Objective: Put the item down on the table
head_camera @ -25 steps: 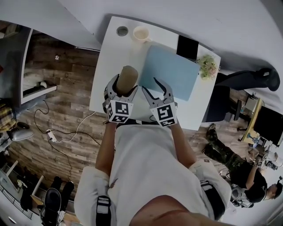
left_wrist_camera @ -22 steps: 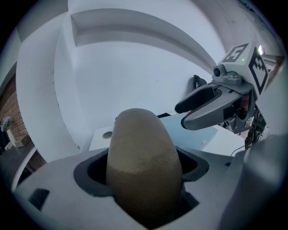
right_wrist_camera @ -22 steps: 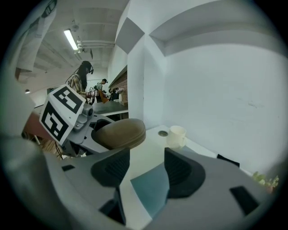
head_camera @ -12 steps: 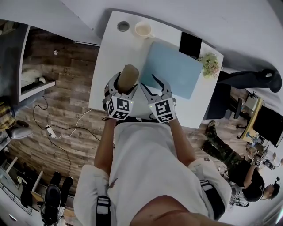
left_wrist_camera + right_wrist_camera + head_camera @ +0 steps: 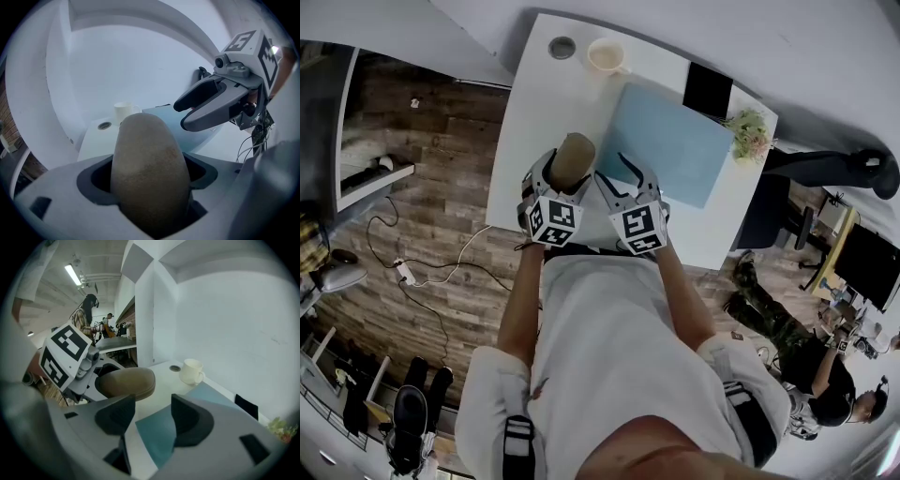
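Holding brown item (image 5: 574, 155) in your left gripper (image 5: 566, 185), over table (image 5: 534, 103), 9 o'clock of blue mat (image 5: 670, 141) — right gripper (image 5: 623, 180) jaws apart, empty. Placing step, likely unfinished; next: lower gently, then release.

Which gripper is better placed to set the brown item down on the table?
Left. The left gripper has its jaws shut on the brown item above the white table, beside the blue mat. The right gripper is open, with nothing between its jaws.
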`<state>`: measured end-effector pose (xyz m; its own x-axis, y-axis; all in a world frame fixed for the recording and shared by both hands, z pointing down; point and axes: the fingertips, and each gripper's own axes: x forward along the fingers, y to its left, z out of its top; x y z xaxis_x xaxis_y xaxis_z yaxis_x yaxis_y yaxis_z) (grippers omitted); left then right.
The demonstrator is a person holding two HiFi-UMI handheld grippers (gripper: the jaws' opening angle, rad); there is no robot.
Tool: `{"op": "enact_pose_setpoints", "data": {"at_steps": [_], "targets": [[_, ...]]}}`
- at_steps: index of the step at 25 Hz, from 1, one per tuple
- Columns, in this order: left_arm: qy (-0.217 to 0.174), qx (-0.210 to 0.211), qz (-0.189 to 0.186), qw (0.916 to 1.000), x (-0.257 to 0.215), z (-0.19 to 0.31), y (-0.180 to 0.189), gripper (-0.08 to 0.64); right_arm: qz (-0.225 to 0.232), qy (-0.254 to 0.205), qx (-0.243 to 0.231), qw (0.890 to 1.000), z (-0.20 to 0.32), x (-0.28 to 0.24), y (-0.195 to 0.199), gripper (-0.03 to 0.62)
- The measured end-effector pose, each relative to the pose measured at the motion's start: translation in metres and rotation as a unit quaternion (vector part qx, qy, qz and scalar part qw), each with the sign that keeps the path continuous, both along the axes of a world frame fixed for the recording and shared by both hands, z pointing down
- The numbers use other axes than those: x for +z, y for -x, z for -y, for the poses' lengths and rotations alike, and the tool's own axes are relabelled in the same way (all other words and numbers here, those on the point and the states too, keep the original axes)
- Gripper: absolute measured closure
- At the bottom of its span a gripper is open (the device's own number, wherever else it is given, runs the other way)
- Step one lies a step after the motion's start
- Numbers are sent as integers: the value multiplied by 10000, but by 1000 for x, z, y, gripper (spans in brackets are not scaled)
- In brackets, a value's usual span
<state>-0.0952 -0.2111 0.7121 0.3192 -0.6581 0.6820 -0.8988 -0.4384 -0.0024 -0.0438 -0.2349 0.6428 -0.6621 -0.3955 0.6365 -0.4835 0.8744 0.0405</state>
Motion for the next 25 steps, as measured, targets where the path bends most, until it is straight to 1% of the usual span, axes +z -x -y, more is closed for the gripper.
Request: {"op": "enact_pose_setpoints", "data": {"at_steps": [3, 6, 16, 25], "targets": [[96, 24, -6, 10000, 8, -2, 0, 146, -229, -69, -94, 9997, 1, 4, 1, 347], [170, 59, -8, 9998, 15, -3, -1, 146, -353, -54, -147, 9993, -1, 11, 2, 347], [417, 144, -42, 9990, 39, -3, -4, 146, -645, -66, -348, 9973, -3, 28, 6, 338], [577, 220, -74, 9981, 54, -4, -8, 146, -749, 3, -453, 9962, -6, 38, 9, 331]]}}
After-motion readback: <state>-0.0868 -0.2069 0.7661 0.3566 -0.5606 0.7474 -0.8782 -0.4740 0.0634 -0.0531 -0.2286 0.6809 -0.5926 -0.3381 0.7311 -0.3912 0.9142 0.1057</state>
